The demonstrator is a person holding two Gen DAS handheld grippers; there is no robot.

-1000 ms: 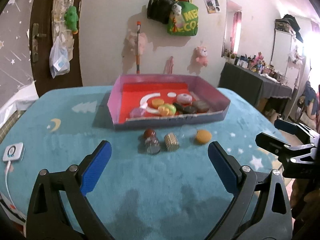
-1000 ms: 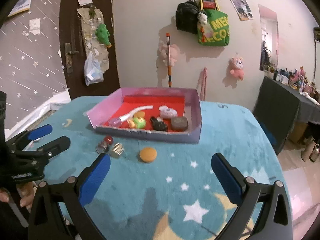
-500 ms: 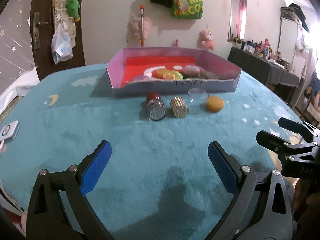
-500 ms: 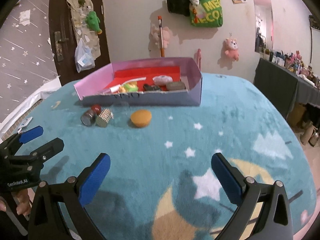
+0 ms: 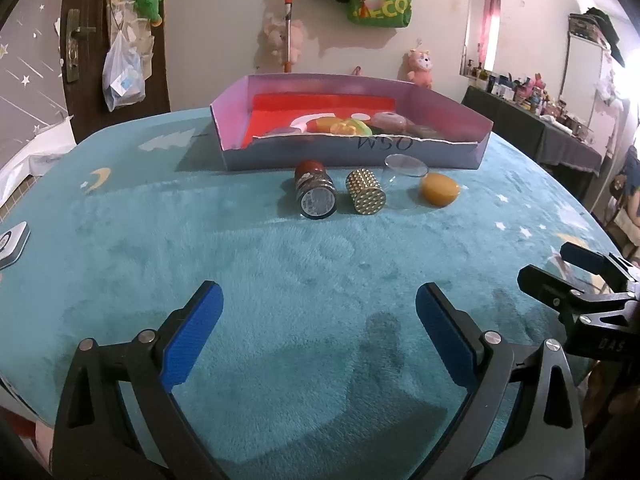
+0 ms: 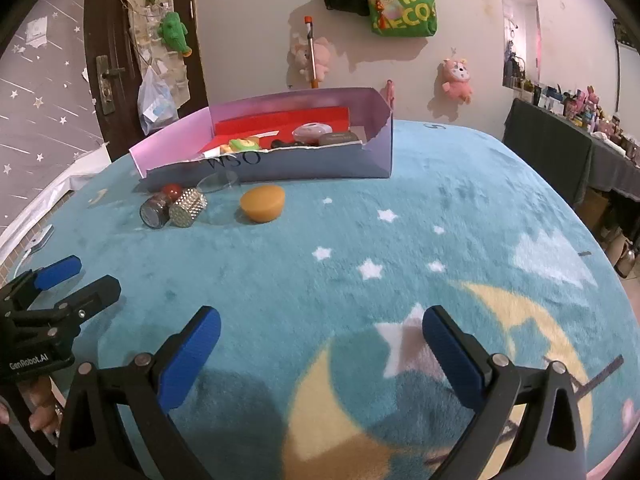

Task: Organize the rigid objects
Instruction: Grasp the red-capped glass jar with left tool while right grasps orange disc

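- Four loose things lie in a row on the teal blanket (image 5: 120,248), just in front of the near wall of the purple box (image 5: 352,154): a dark jar with a red cap (image 5: 315,196), a gold studded cylinder (image 5: 365,196), a clear round lid or dish (image 5: 404,170) and an orange puck (image 5: 440,194).
- We judge these four to be what is left to put away, since the box already holds several small toys on its red floor.
- The jar lies on its side, long axis running toward and away from us in the left wrist view — cap toward the box, base toward our fingers. The gold cylinder lies beside it, close or touching, its axis nearly parallel.
- The puck sits flat with no clear long axis; the clear piece is tipped up between it and the cylinder.
- Our left gripper (image 5: 318,340) has its blue pads spread wide with nothing between them. The row lies straight ahead, well apart from it.
- Our right gripper (image 6: 320,354) is likewise spread and empty; from it the puck (image 6: 263,208) is ahead and to the left, the jar (image 6: 156,208) farther left.
- In our judgement the left arm is better lined up for the jar or cylinder — closing across the short axis — and the right for the puck.
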